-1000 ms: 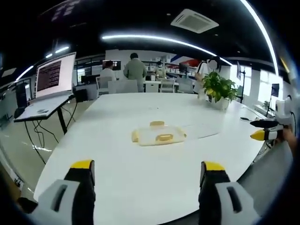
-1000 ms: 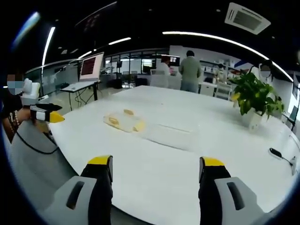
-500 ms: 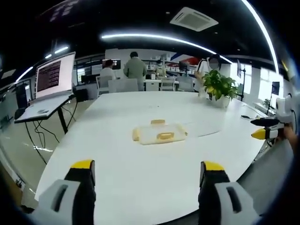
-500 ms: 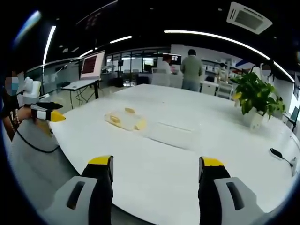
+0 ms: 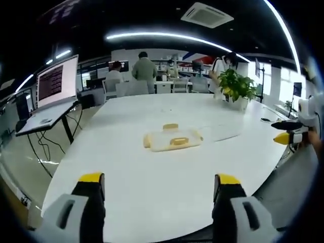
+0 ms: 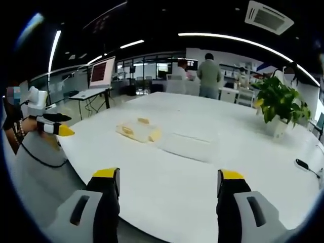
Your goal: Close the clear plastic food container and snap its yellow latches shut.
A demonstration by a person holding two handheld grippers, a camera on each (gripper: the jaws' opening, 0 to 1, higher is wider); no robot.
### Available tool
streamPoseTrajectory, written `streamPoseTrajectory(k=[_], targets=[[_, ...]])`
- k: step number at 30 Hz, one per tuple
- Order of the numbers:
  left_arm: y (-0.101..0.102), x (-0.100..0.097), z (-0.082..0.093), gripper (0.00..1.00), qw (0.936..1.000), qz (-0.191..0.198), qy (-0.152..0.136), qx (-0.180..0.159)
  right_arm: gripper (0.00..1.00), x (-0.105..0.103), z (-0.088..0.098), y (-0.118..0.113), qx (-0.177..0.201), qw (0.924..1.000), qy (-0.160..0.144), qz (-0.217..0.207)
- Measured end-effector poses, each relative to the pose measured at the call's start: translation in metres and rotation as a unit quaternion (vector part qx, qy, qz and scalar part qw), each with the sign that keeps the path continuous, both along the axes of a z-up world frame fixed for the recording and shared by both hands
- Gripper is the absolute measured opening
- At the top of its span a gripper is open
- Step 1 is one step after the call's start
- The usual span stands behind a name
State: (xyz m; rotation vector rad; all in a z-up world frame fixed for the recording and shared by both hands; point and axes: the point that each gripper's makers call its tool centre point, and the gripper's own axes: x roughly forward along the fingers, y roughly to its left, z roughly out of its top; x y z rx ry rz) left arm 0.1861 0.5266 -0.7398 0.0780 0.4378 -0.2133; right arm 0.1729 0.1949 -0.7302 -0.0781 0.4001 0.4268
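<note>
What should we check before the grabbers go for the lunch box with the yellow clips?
1. Left gripper open and empty: ok, its jaws stand wide apart.
2. Right gripper open and empty: ok, its jaws are apart too.
3. Container within easy reach: not ok, it sits out on the white table, well ahead of both grippers.
4. Path to it free: ok, only bare tabletop lies between.
5. Lid in place on the container: not ok, a clear flat piece lies beside it.
6. Yellow latches shut: cannot tell from this far.
</note>
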Motion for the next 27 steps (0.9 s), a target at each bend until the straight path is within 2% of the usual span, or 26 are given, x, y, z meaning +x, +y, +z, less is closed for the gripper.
streamPoseTrajectory(k=[2,6,7,9,11,13,15,18,19,20,21,23,24,27], targets=[[0.0,0.0,0.0,0.86,1.0,0.0,0.0,0.001,0.79,-0.001,-0.005,0.0,-0.003,0.9999,0.016,0.001],[-0.001,0.0,0.001,0.88,0.9999,-0.007,-0.001,0.014,0.82,-0.002,-0.004,0.004,0.001,0.9998,0.015,0.013],[-0.003,-0.002,-0.002,0.89,0.9996,-0.019,0.009,0.019,0.83,-0.002,-0.004,0.006,0.003,0.9997,0.018,0.018],[-0.006,-0.002,0.001,0.91,0.9995,-0.028,0.001,0.012,0.84,-0.002,-0.005,0.008,0.002,0.9993,0.026,0.025],[-0.004,0.002,0.012,0.93,0.9992,-0.031,-0.026,0.001,0.83,-0.001,-0.007,0.009,0.0,0.9989,0.034,0.032],[0.003,0.007,0.016,0.99,0.9989,-0.024,-0.036,-0.018,0.83,-0.002,-0.009,0.01,-0.005,0.9984,0.038,0.041],[0.011,0.012,0.014,0.99,0.9993,-0.014,-0.029,-0.017,0.83,-0.001,-0.009,0.01,-0.013,0.998,0.04,0.046],[0.014,0.02,0.019,0.99,0.9991,-0.017,-0.036,-0.015,0.82,0.003,-0.007,0.009,-0.017,0.9977,0.04,0.052],[0.014,0.02,0.014,0.99,0.9996,-0.02,-0.014,-0.017,0.81,0.005,-0.006,0.008,-0.018,0.9977,0.039,0.053],[0.015,0.024,0.013,0.99,0.9996,-0.023,-0.005,-0.016,0.81,0.008,-0.005,0.007,-0.025,0.9975,0.038,0.054],[0.017,0.026,0.012,0.99,0.9995,-0.03,-0.001,-0.002,0.81,0.011,-0.005,0.005,-0.03,0.9973,0.038,0.055],[0.026,0.037,0.023,0.99,0.9982,-0.03,-0.032,0.04,0.82,0.018,-0.001,0.004,-0.036,0.9971,0.033,0.058],[0.032,0.041,0.025,0.99,0.9967,-0.032,-0.03,0.068,0.81,0.024,0.001,0.004,-0.044,0.9968,0.028,0.062],[0.042,0.049,0.028,0.99,0.9942,-0.029,-0.022,0.101,0.84,0.035,0.004,0.006,-0.053,0.9955,0.025,0.074]])
